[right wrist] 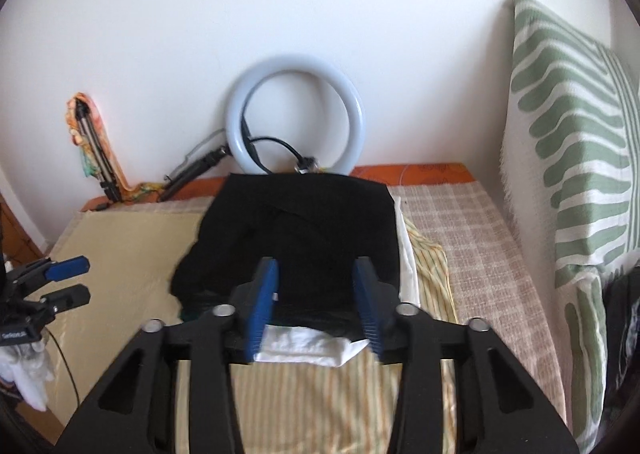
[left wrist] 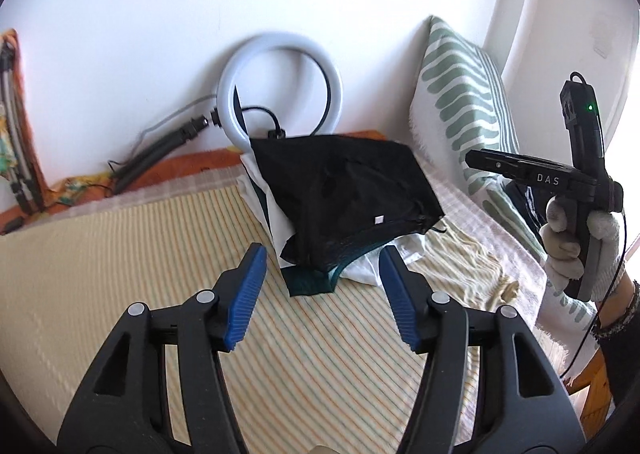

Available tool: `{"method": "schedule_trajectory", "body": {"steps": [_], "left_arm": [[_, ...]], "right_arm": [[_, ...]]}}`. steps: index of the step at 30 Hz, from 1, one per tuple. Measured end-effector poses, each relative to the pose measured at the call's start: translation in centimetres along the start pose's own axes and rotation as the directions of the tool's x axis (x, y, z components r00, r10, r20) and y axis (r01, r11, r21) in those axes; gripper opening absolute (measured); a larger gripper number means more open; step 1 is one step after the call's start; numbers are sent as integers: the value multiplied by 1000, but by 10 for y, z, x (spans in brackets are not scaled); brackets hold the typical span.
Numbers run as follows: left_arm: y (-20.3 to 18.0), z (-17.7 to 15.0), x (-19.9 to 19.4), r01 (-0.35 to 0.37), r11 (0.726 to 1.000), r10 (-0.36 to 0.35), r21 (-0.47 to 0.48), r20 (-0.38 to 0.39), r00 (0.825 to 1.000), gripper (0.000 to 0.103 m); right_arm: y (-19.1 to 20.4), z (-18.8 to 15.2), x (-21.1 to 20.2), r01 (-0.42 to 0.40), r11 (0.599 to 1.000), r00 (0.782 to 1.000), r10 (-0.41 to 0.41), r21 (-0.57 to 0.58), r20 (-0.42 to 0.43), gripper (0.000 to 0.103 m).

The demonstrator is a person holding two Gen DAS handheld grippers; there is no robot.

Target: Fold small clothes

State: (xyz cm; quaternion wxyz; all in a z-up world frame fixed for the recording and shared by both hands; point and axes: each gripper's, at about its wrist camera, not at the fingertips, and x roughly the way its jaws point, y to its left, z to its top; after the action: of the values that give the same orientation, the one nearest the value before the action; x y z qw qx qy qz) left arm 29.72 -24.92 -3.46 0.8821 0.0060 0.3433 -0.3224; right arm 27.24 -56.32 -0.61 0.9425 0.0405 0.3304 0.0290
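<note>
Left wrist view: left gripper (left wrist: 322, 266) had its blue pads (left wrist: 245, 298) spread, nothing between them, above the striped bed sheet (left wrist: 120, 254). Landmark: the white ring light (left wrist: 280, 90) leaning on the wall. The black garment (left wrist: 344, 190) lay folded just in front of the ring light, its far edge overlapping the ring's lower rim. It sat on top of a white garment (left wrist: 276, 218) that stuck out on its left and near sides. A dark green piece (left wrist: 310, 282) stuck out from under the near edge. The green-and-white patterned cushion (left wrist: 460, 102) stood propped upright to the right of the ring light. The right gripper (left wrist: 532, 174) was in the air well right of the ring light, held by a hand in a white glove (left wrist: 572, 250); from this side its fingertips were not readable. A folded tripod (left wrist: 16, 126) stood far left of the ring light.

Right wrist view: right gripper (right wrist: 316, 298) had its pads parted, hanging over the near part of the black garment (right wrist: 296, 230), not pinching it. The garment's far edge lay right at the base of the ring light (right wrist: 296, 114). The white garment (right wrist: 312, 346) showed at the near edge. The left gripper (right wrist: 66, 280) was at the far left, well clear of the ring light, fingers apart. Cushion (right wrist: 568, 134) was to the ring's right.
</note>
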Motion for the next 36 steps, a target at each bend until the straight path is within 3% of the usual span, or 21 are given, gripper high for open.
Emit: {"method": "schedule_trajectory", "body": {"steps": [5, 7, 12, 21, 24, 32, 36], "left_arm": [[-12, -9, -40, -12, 1000, 11, 20, 41, 999, 73], [-16, -14, -55, -16, 1000, 15, 24, 50, 999, 77], [-19, -29, -87, -36, 999, 34, 32, 71, 997, 84], [-37, -61, -126, -84, 991, 77, 99, 69, 995, 95], [-43, -70, -135, -115, 986, 105, 124, 83, 991, 103], [-39, -87, -147, -145, 984, 134, 101, 109, 985, 103], [-35, -93, -143, -197, 975, 187, 105, 99, 977, 103]], "right_arm": [[32, -4, -34, 24, 1000, 999, -23, -15, 46, 59], [42, -7, -44, 37, 999, 997, -36, -16, 63, 71], [67, -19, -67, 88, 996, 992, -87, -11, 92, 81], [108, -43, -101, 210, 977, 966, -212, 32, 145, 84], [116, -52, -106, 232, 972, 959, -236, 43, 156, 85], [127, -74, -109, 259, 961, 945, -272, 93, 182, 92], [131, -81, -110, 265, 959, 937, -282, 104, 207, 92]]}}
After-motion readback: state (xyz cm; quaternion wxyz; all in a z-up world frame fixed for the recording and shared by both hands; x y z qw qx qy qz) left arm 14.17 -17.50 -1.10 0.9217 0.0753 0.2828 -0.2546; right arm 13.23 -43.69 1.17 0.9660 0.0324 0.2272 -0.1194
